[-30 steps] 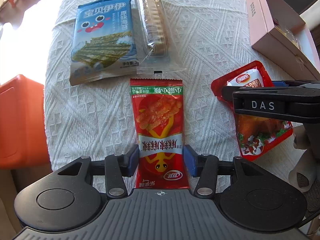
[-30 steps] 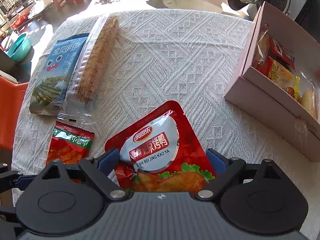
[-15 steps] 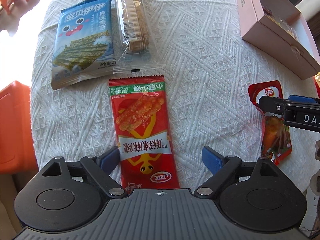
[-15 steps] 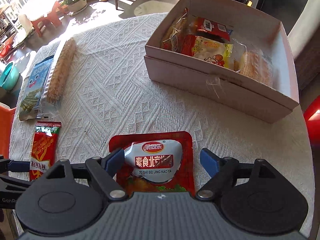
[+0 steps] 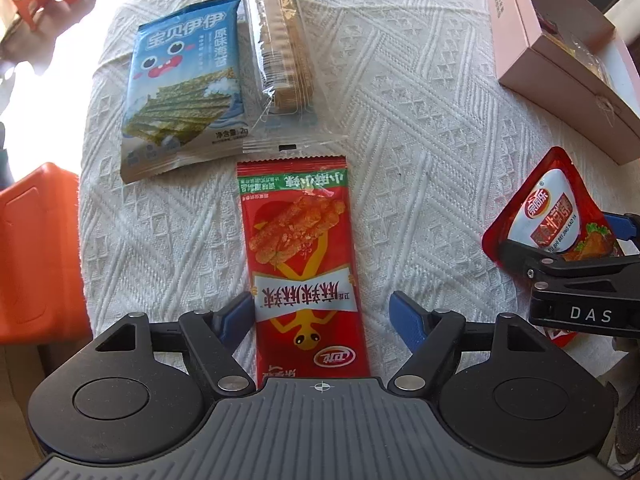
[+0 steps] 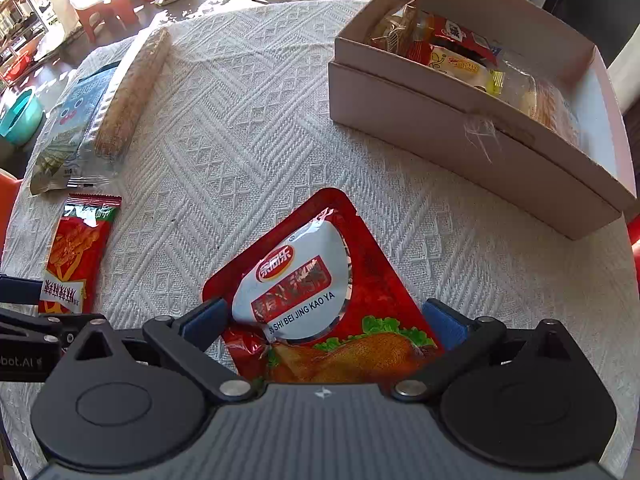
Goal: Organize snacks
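A long red spicy-strip packet (image 5: pixel 302 268) lies on the white tablecloth between the fingers of my left gripper (image 5: pixel 322 318), which is open around its near end with gaps on both sides. My right gripper (image 6: pixel 324 322) is shut on the red roast-duck pouch (image 6: pixel 316 292) and holds it lifted above the cloth; the pouch also shows in the left wrist view (image 5: pixel 550 212). A blue seaweed packet (image 5: pixel 186 92) and a clear sleeve of crackers (image 5: pixel 282 40) lie at the far left. The open pink box (image 6: pixel 476 120) holds several snacks.
An orange chair (image 5: pixel 36 256) stands off the table's left edge. The pink box (image 5: pixel 560 64) sits at the far right of the round table. A teal bowl (image 6: pixel 18 114) and red stools are on the floor beyond.
My left gripper opened and released the spicy-strip packet, which still lies on the cloth. My right gripper lifted the roast-duck pouch and swung toward the pink box.
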The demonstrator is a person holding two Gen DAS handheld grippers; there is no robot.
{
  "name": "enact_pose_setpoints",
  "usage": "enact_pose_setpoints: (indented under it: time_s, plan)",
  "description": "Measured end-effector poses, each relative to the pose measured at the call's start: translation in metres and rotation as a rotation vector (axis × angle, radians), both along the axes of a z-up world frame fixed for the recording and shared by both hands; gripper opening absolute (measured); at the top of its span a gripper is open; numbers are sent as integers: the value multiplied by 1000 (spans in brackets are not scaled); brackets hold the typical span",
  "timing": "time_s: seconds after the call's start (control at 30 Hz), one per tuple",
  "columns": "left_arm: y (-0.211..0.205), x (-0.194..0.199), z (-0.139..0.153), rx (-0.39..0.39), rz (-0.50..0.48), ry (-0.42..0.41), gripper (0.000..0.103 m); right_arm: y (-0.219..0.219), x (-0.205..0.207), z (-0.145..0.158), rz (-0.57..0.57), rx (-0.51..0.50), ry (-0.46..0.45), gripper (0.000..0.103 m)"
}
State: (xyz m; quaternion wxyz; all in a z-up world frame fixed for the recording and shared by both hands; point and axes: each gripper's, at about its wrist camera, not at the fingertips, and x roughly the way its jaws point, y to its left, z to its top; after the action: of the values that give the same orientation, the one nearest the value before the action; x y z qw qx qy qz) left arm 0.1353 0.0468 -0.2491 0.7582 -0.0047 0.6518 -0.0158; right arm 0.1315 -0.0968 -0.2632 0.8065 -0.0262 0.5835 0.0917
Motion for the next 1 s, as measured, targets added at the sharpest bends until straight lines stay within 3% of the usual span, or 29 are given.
enact_pose_setpoints:
  time_s: [0.13, 0.27, 0.4, 0.53, 0.7, 0.77, 1.0]
  plan:
    - [-8, 4, -2, 36, -9, -6, 78, -15, -5, 7, 0, 48, 6, 100]
    - [-9, 7, 1, 48, -18, -18, 60, -26, -11, 28, 0, 78, -52, 96]
    - [-6, 10, 4, 39, -9, -9, 54, -22, -21, 35, 133, 6, -88, 96]
    - [-6, 9, 5, 19, -19, 0, 52, -13, -20, 22, 212, -12, -35, 96]
    - [-12, 6, 5, 23, -28, -1, 52, -11, -4, 3, 150, 24, 1, 96]
    - [-11, 6, 4, 18, -24, 1, 52, -12, 2, 0, 116, 42, -5, 103]
    - [-9, 8, 4, 13, -17, 7, 53, -3, 8, -3, 40, -11, 10, 103]
